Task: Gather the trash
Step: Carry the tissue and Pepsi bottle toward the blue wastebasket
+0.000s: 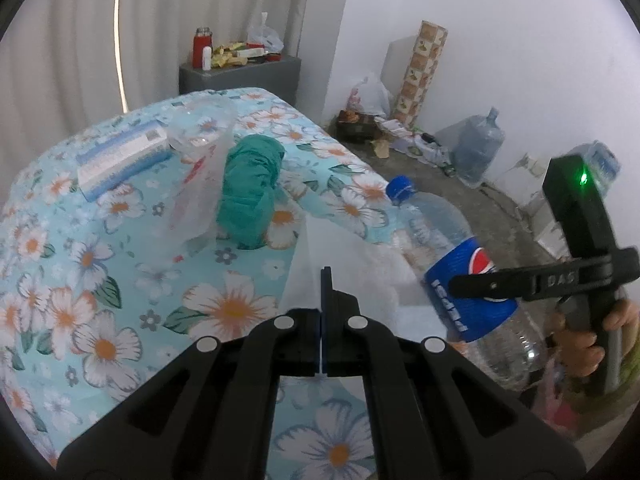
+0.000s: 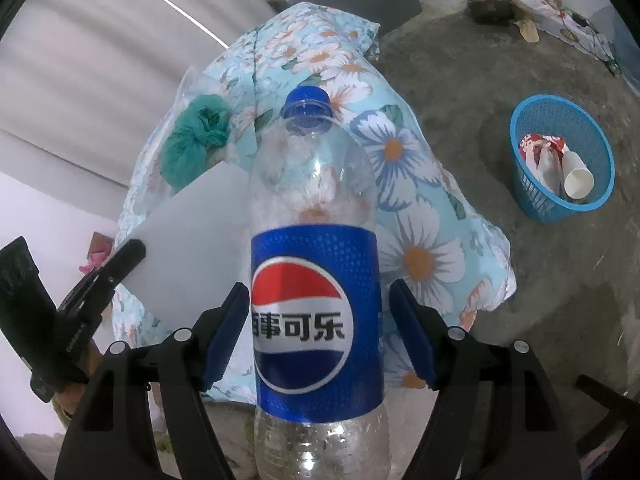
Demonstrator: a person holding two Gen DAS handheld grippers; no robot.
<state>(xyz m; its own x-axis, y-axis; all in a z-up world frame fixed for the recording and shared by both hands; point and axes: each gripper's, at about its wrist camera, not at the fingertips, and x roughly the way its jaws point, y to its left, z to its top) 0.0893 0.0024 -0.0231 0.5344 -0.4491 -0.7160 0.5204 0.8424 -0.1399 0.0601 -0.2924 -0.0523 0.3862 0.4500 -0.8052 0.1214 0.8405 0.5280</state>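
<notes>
A clear Pepsi bottle point(image 2: 316, 320) with a blue cap and blue label stands tilted at the table's near edge, between the jaws of my right gripper point(image 2: 320, 292). The left pad touches the label and the right pad stands a little apart from it, so this gripper is open. In the left wrist view the same bottle point(image 1: 460, 280) shows with a right finger across its label. My left gripper point(image 1: 325, 280) is shut on a white sheet point(image 1: 360, 280), seen lifted off the floral cloth in the right wrist view as the white sheet point(image 2: 192, 240).
On the floral tablecloth point(image 1: 100, 280) lie a crumpled green bag point(image 1: 250, 192), a clear plastic bag point(image 1: 200, 192) and a white-and-blue box point(image 1: 120, 156). A blue basket point(image 2: 532, 196) holding a paper cup and wrappers stands on the concrete floor. Water jugs point(image 1: 476, 148) line the wall.
</notes>
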